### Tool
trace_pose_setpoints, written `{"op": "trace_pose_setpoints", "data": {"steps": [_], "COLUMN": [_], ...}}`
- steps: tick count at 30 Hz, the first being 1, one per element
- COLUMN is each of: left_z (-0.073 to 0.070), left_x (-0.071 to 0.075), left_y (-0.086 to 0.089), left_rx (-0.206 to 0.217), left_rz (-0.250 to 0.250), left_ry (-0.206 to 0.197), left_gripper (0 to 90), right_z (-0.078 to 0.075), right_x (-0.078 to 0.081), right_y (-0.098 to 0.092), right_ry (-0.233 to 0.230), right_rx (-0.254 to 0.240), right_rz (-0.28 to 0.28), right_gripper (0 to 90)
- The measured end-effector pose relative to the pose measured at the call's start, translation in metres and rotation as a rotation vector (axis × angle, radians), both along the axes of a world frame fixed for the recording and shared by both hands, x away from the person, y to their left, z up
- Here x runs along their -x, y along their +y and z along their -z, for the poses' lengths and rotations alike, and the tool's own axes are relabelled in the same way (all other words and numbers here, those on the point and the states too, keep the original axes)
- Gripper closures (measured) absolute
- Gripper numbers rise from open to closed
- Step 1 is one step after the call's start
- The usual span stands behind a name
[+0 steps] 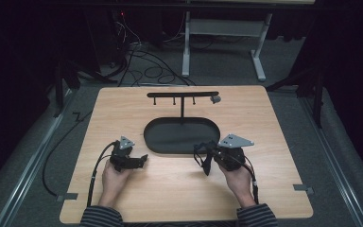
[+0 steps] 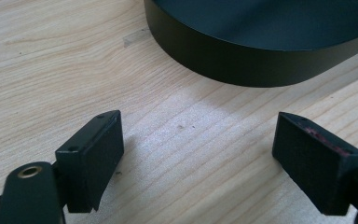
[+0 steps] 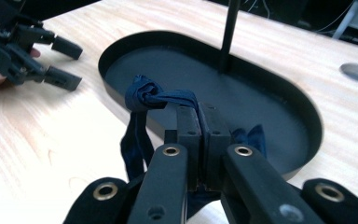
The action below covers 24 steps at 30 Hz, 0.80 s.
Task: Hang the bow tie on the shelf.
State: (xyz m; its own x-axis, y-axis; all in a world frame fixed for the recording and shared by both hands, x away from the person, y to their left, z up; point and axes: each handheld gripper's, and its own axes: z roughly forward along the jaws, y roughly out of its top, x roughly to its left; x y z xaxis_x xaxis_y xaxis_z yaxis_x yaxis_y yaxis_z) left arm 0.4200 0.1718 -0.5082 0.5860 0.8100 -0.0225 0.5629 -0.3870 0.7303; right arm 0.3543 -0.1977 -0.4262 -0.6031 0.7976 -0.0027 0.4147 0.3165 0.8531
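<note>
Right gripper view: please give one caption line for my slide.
Right gripper clamps a knotted dark blue strap beside the black oval tray.

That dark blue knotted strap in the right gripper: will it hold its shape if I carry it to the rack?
Probably not. The strap already droops in loops below the shut right gripper, so it looks limp and likely to swing. It seems light. The knot may snag on the tray rim.
</note>
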Motion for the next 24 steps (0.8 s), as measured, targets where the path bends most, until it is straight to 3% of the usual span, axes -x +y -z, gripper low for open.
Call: {"op": "trace_pose_setpoints", "data": {"steps": [9, 24], "left_z": [0.000, 0.000], "left_x": [0.000, 0.000], "left_y": [0.000, 0.000], "left_rx": [0.000, -0.002], "left_rz": [0.000, -0.001], "left_ry": [0.000, -0.001], "left_gripper": [16.9, 16.9], "right_z": [-0.025, -0.044], "right_x": [-0.011, -0.033], "right_y": [0.001, 0.009], "right_ry": [-0.045, -0.062], "right_rx": [0.023, 0.010], "right_rz": [0.023, 0.033], "right_gripper": [90.0, 90.0]}}
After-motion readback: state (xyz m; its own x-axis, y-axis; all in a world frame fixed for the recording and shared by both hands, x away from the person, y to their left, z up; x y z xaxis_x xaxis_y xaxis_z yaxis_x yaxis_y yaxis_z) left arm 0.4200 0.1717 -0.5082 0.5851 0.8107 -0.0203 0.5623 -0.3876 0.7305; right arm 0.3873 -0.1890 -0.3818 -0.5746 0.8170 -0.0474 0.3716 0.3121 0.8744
